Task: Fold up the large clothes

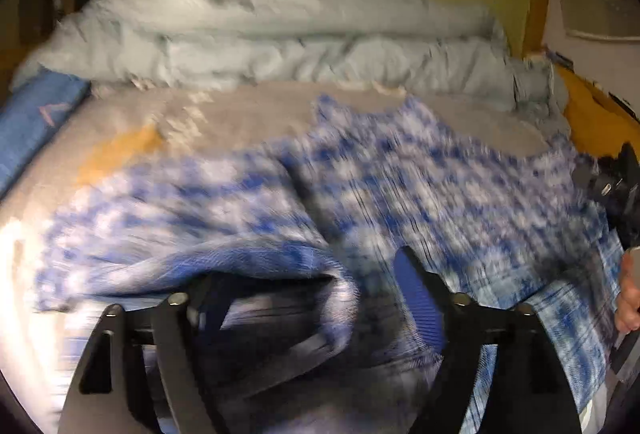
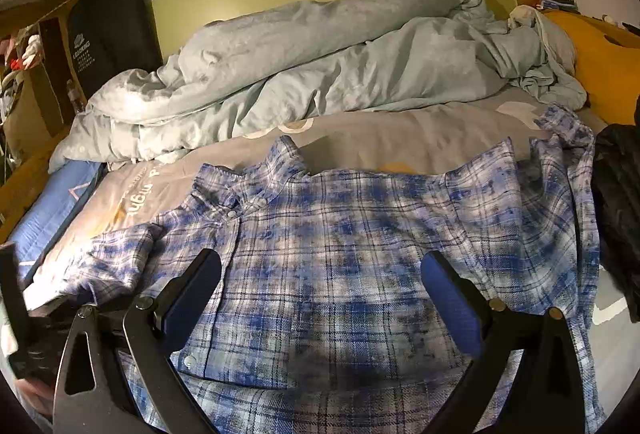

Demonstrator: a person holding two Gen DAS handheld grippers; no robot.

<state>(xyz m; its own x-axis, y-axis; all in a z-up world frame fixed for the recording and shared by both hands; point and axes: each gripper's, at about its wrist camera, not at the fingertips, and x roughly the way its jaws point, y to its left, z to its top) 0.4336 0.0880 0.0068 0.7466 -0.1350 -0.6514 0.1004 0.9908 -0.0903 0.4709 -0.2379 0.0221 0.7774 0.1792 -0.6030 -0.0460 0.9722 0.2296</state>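
The bed [image 2: 400, 138] carries a bunched pale-blue duvet [image 2: 320, 62] along its far side. A blue plaid shirt [image 2: 340, 254] lies spread front-up on the grey sheet, collar to the left. The right gripper [image 2: 320, 290] hovers above the shirt, jaws apart, nothing between them. The left gripper [image 1: 304, 294] stands apart too; a fold of sleeve lies between its fingers, unclamped.
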